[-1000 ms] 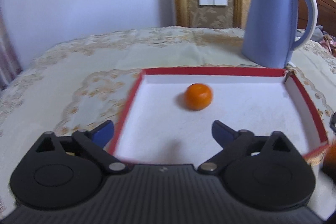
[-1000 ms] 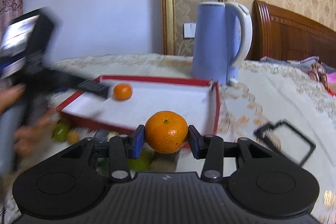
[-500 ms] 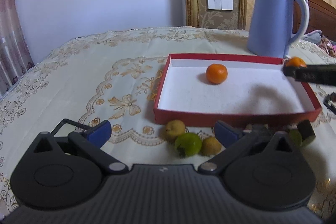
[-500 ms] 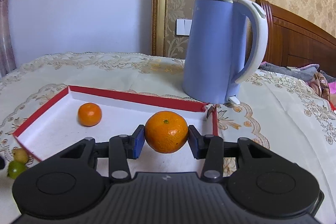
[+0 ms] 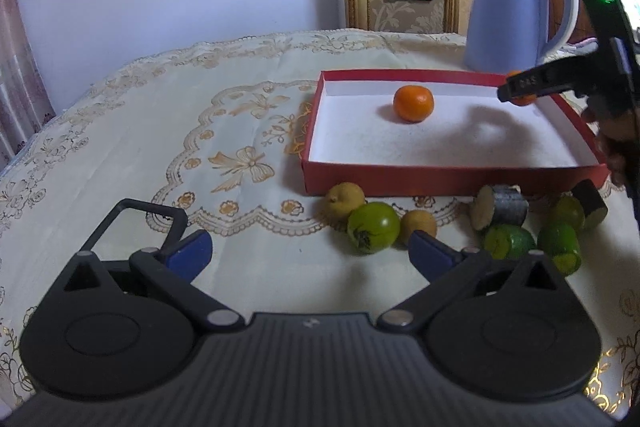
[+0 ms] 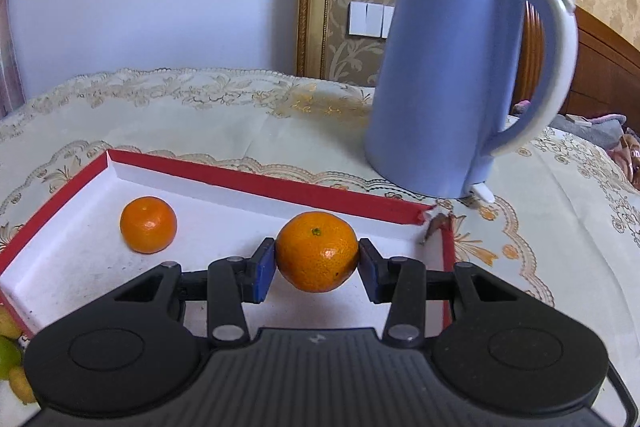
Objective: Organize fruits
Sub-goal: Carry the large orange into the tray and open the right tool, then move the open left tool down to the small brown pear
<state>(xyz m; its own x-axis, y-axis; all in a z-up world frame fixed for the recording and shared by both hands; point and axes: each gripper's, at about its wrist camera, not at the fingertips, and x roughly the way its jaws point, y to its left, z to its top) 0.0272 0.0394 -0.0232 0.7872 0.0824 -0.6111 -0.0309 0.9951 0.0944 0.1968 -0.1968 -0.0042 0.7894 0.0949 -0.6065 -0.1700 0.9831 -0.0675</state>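
One orange [image 6: 317, 251] is clamped between the pads of the right tool [image 6: 317, 269] and held above the red tray [image 6: 256, 183], near its right corner, so that it can be set beside the orange already inside [image 6: 148, 224]. The left tool [image 5: 308, 253] is spread wide and empty over the table [image 5: 160, 131], short of the loose fruits [image 5: 373, 227] in front of the tray, presumably to take one next.

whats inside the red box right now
One orange rests on the white floor of the red box. A second orange, clamped in the right gripper, hangs above it. The gripper body hides the near floor.
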